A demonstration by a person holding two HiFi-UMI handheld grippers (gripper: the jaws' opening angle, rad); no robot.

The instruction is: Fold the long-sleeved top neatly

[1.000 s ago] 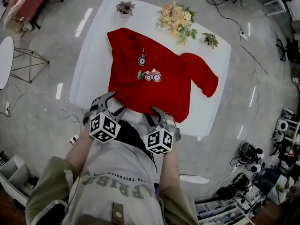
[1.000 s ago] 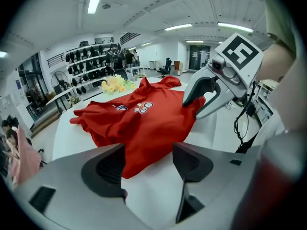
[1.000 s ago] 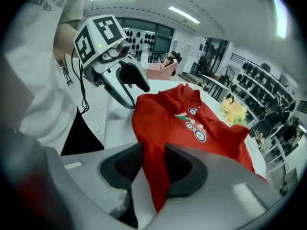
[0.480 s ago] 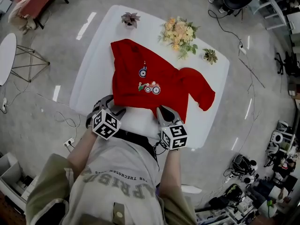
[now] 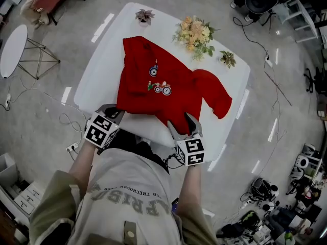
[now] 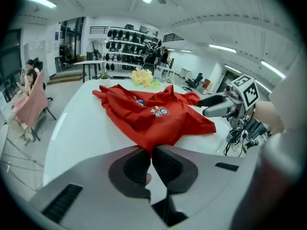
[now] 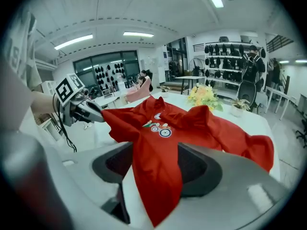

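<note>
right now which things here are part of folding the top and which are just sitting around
Part of the job:
- red long-sleeved top
- left claw, shut on its hem
- right claw, jaws just opening, cloth between them
- white table

Just lying about:
- flower bouquet
- two small potted plants

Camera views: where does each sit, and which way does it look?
Head view: on the person's head, looking down at the red top on the table; torso, arms, left tool, right tool show.
Left gripper view: on the left tool, looking along jaws shut on the top's hem; right tool at right.
Right gripper view: on the right tool; jaws, just opening, straddle the top; left tool at left.
Both gripper views share the flowers.
</note>
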